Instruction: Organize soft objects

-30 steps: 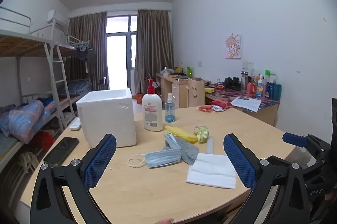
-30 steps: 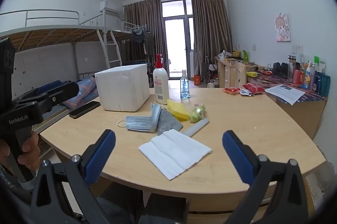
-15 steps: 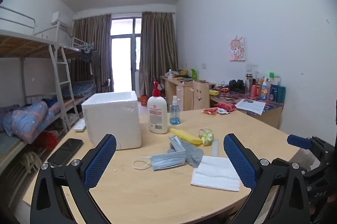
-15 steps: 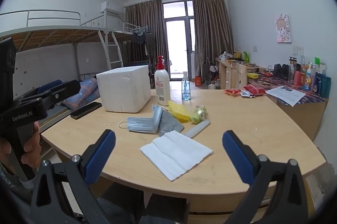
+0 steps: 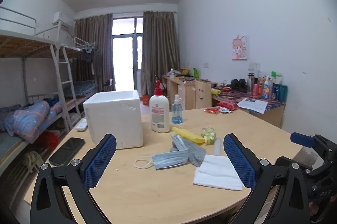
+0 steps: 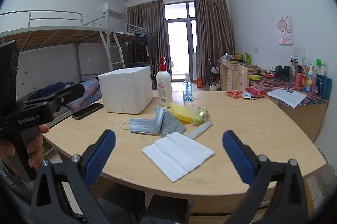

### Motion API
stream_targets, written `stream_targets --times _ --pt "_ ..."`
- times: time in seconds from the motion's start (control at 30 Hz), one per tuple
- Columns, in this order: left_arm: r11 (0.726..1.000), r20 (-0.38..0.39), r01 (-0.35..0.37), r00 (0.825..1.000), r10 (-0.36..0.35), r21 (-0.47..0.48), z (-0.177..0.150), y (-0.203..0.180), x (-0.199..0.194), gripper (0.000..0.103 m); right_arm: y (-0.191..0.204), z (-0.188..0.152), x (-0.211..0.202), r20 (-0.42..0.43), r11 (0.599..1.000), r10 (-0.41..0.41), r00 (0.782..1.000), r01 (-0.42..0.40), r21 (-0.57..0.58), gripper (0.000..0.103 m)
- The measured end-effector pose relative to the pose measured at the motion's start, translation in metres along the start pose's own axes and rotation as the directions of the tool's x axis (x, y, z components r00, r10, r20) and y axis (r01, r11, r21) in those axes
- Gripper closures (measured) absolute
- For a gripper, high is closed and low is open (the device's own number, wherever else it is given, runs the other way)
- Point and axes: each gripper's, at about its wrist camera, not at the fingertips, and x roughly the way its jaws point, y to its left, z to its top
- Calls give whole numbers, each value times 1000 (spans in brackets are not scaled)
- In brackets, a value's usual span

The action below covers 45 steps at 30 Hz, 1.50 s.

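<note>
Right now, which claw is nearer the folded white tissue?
Right. The right claw hangs open straight over the folded white tissue, at the table's edge. The left claw hovers open farther left, nearer the blue face mask.

So on the desk [image 5: 147, 192], the folded cloth [image 5: 218, 172] sits right ahead of the right tongs [image 6: 168, 157], with the face mask [image 5: 168, 157] to its left and the sock [image 5: 197, 152] tucked in between, touching both. Further back there's the foam box [image 5: 114, 116] off to the left with a phone [image 5: 67, 151] beside it. The lotion bottle [image 5: 159, 109] and spray bottle [image 5: 177, 111] stand right of the box.
</note>
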Motion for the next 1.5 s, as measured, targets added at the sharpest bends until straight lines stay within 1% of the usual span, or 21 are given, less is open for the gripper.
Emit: stream_targets --times 0.2,0.47,0.63,1.0,1.23,1.4,1.5 --pt "1000 20 -6 1000 6 -6 0 0 -4 1 0 -1 -1 -1 1000 0 1000 0 1 0" --pt "1000 -8 3 1000 -3 -20 0 2 1 1 -2 0 0 -3 1000 -4 1000 4 3 0" --pt "999 -12 13 1000 -14 -35 0 4 2 1 -3 0 0 -3 1000 -6 1000 6 3 0" --pt "1000 -10 8 1000 -8 -26 0 5 -1 1 -5 1 0 4 1000 17 1000 -17 8 1" --pt "1000 -22 0 1000 0 -25 1 6 6 1 -2 1 5 0 1000 13 1000 -13 2 1" --pt "1000 -28 -3 1000 2 -30 -2 13 11 1 0 2 9 -11 1000 23 1000 -23 0 1" --pt "999 -45 -14 999 12 -31 -5 17 18 1 0 2 12 -20 1000 24 1000 -24 -3 1"
